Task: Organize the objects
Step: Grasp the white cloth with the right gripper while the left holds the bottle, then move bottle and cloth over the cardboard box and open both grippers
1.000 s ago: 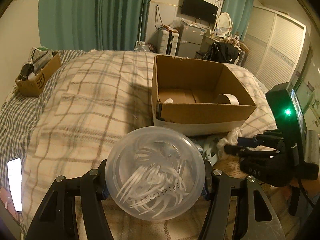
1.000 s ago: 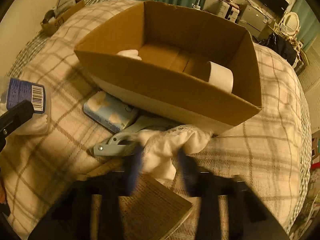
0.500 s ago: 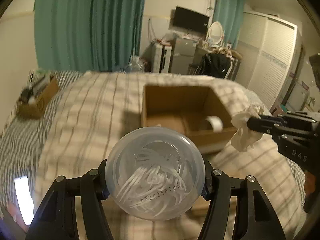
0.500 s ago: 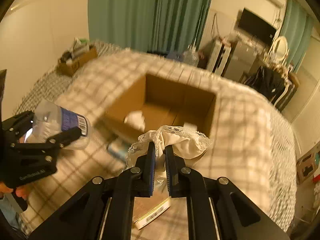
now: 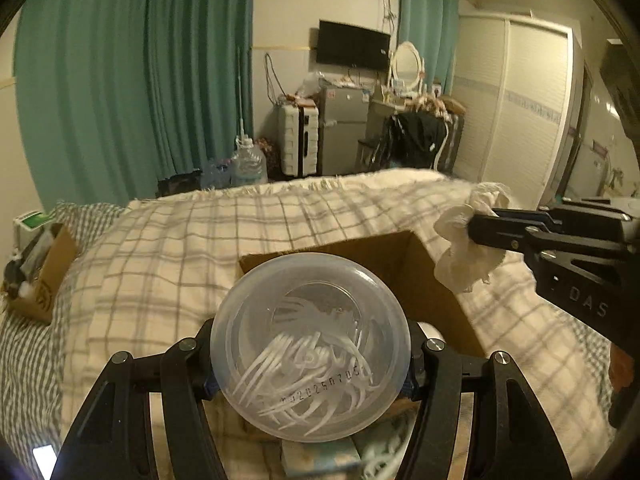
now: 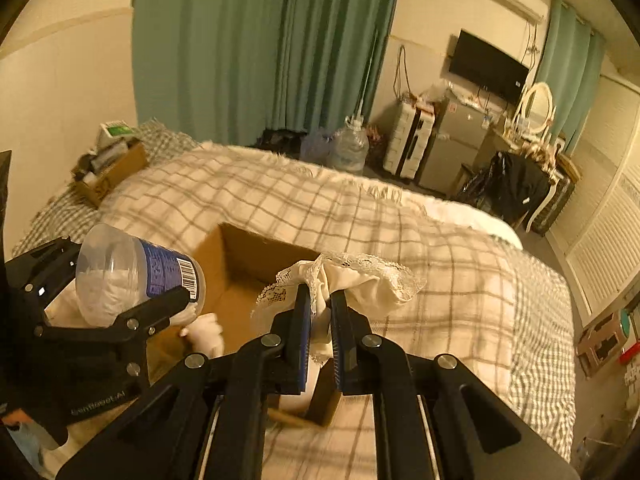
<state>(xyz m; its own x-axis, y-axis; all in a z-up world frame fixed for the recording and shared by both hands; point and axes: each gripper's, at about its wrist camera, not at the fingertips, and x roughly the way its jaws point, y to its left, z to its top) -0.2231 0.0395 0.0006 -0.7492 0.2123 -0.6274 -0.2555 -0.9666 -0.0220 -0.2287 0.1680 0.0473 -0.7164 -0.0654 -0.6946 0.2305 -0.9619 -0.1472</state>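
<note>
My left gripper is shut on a clear plastic jar of white sticks with a blue label, also seen in the right wrist view. My right gripper is shut on a white lace-edged cloth, seen from the left wrist view too. Both are held above an open cardboard box on the checked bed; the box shows behind the jar in the left wrist view. White items lie inside the box.
A small cardboard box of clutter sits at the bed's far left. A blue packet lies on the bed under the jar. Water jugs, a suitcase and a fridge stand beyond the bed. Wardrobe doors are at the right.
Both grippers have risen well above the bed. The right gripper lifted the white cloth off the bed and now holds it over the box. The jar stays gripped.
</note>
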